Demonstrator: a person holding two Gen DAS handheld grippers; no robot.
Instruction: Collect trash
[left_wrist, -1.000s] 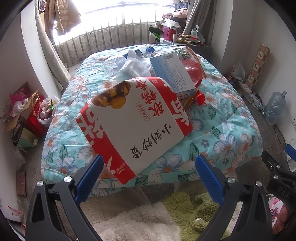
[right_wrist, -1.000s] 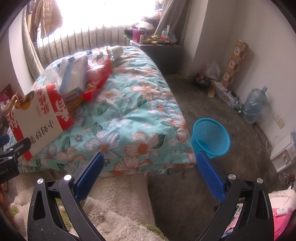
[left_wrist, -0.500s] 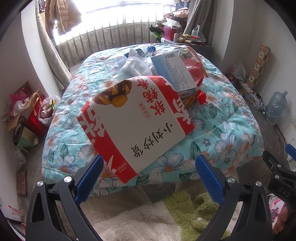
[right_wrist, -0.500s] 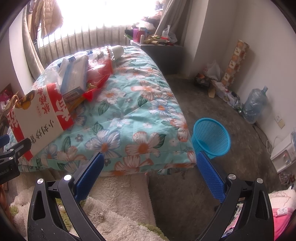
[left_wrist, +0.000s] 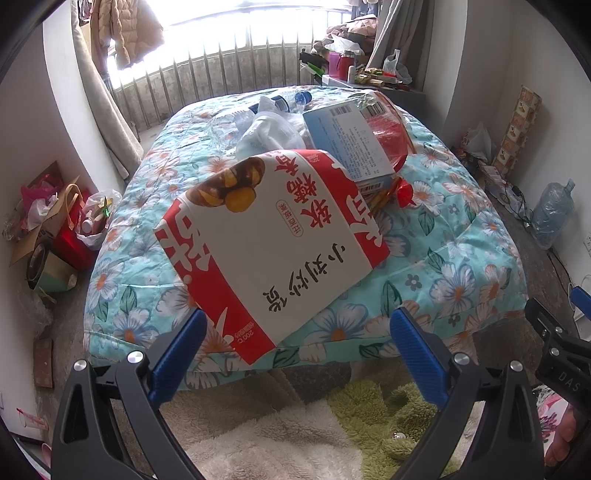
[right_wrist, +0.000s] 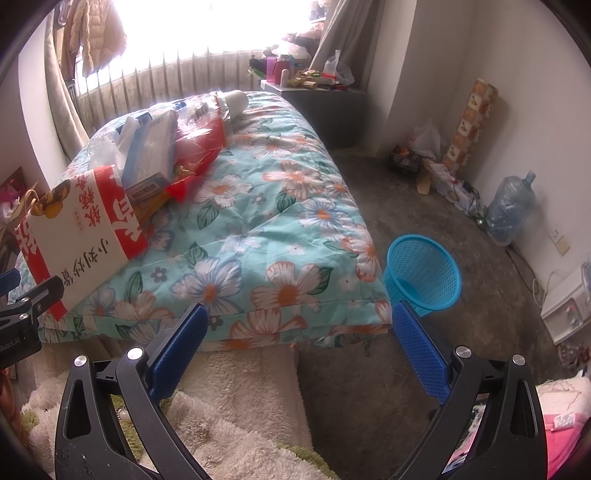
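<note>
Altogether two boxes (left_wrist: 273, 243), one basket (right_wrist: 423, 273)

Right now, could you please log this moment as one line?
left gripper: open, empty | right gripper: open, empty | carton: on bed | basket: on floor

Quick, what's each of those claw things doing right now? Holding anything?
Left gripper: open, holding nothing.
Right gripper: open, holding nothing.
</note>
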